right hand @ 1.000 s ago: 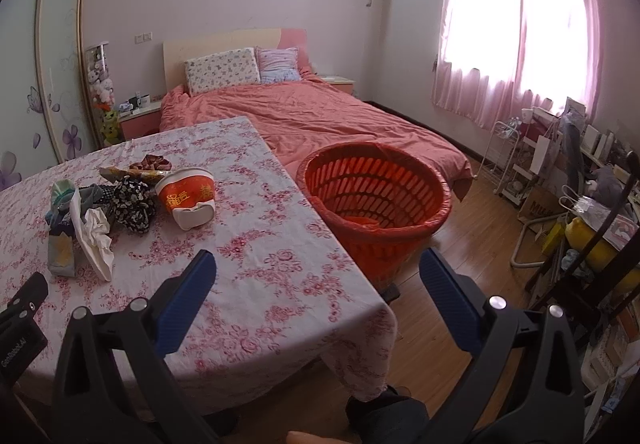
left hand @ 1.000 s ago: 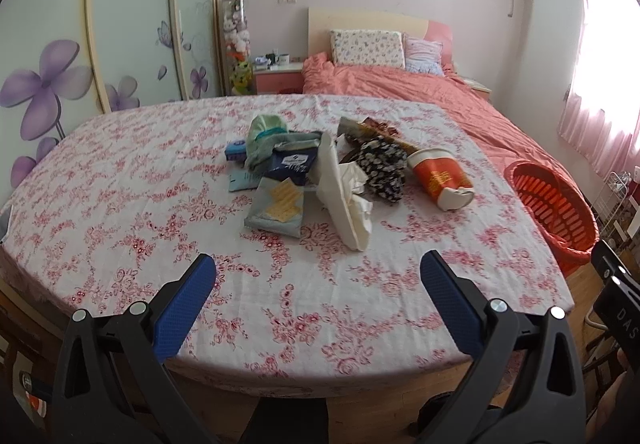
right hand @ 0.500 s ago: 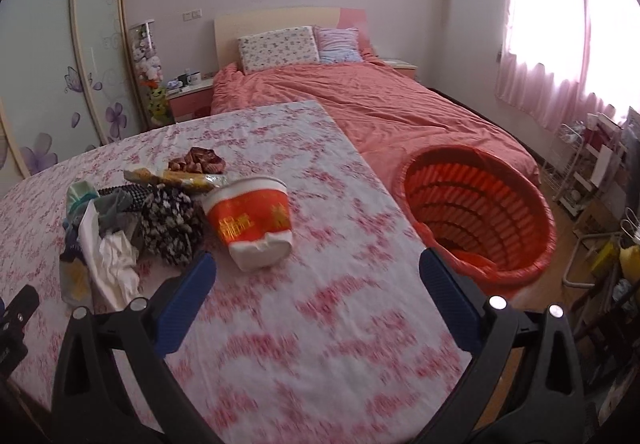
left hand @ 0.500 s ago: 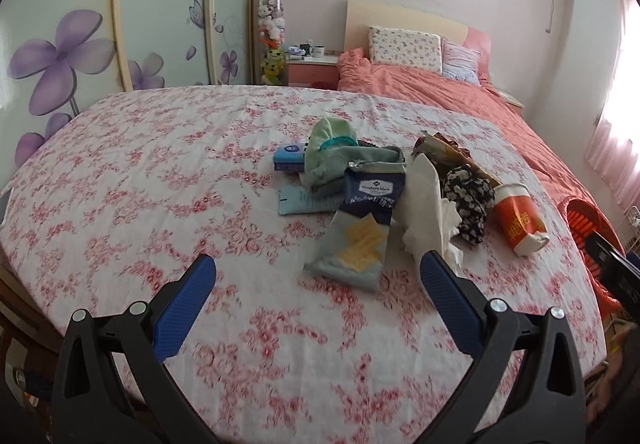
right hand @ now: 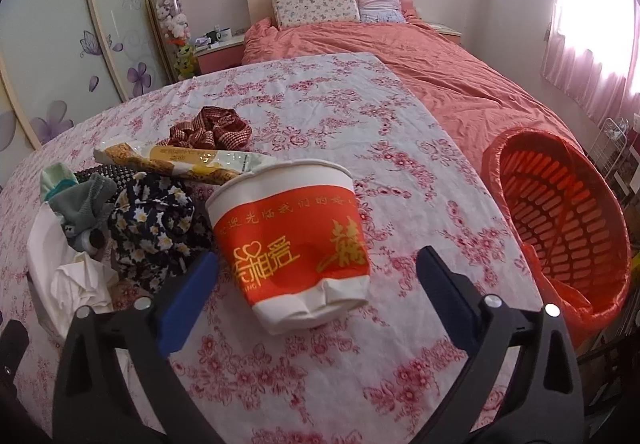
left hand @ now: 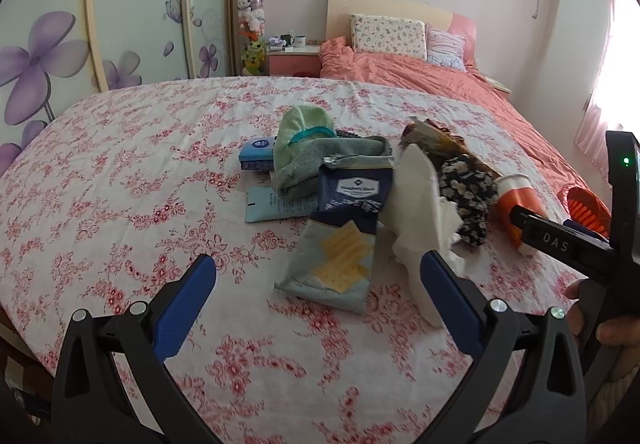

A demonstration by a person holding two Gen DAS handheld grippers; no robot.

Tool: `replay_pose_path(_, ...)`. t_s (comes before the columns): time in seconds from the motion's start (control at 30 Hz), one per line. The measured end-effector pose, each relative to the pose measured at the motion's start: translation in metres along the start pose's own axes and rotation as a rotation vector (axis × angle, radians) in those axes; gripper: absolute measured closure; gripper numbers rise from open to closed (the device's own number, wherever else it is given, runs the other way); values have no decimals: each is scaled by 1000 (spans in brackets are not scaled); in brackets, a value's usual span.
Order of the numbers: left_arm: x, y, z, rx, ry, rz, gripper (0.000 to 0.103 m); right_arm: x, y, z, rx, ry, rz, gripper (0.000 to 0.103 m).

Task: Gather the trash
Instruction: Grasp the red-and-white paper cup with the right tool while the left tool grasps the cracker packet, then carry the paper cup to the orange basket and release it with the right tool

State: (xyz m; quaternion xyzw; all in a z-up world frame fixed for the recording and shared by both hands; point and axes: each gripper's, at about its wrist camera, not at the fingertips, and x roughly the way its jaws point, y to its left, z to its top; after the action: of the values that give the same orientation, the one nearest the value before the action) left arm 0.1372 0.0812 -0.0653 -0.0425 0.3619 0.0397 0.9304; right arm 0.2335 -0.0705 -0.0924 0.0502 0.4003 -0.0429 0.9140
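Observation:
A red and white paper cup lies upside down and dented on the floral table. My right gripper straddles its lower end with jaws closing; the blue pads stand clear of its sides. In the left wrist view the same cup shows at the right, partly behind the right gripper's body. My left gripper is open just short of a cracker packet and crumpled white paper. The trash pile also holds green cloth, a blue box, a flowered pouch and a snack wrapper.
An orange basket with a red liner stands off the table's right edge. A red patterned scrunchie lies behind the pile. Beyond the table are a pink bed, a nightstand and flowered wardrobe doors. A hand grips the right tool.
Both grippers have moved in toward the pile. The right one swung left from the basket and now has the cup between its jaws. The left one came close to the cracker packet.

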Motion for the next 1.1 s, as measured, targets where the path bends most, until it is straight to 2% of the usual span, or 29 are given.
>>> replay_pose_path(0.07,7,3,3,-3,16,-1,3,6,1,2,-5,13,4,16)
replay_pose_path(0.17,15,3,5,9,36,-12,9,10,-1,4,11,31,18,22)
replay_pose_path(0.23,21,1,6,18,52,-22,12,12,-1,4,19,40,26,22)
replay_pose_path(0.3,26,-1,7,24,67,-25,21,13,-1,3,16,45,26,23)
replay_pose_path(0.43,38,0,9,17,102,-44,25,17,0,4,12,51,25,26)
replay_pose_path(0.5,42,0,9,18,117,-44,32,18,0,4,15,53,26,27)
replay_pose_path(0.63,48,2,10,10,124,-65,38,21,-3,6,25,56,47,27)
replay_pose_path(0.67,49,3,10,8,130,-71,43,23,-4,6,30,63,53,27)
replay_pose_path(0.87,48,8,8,-8,138,-112,48,25,-4,6,25,79,69,29)
replay_pose_path(1.1,29,7,14,3,97,-123,51,2,-8,10,32,31,91,29)
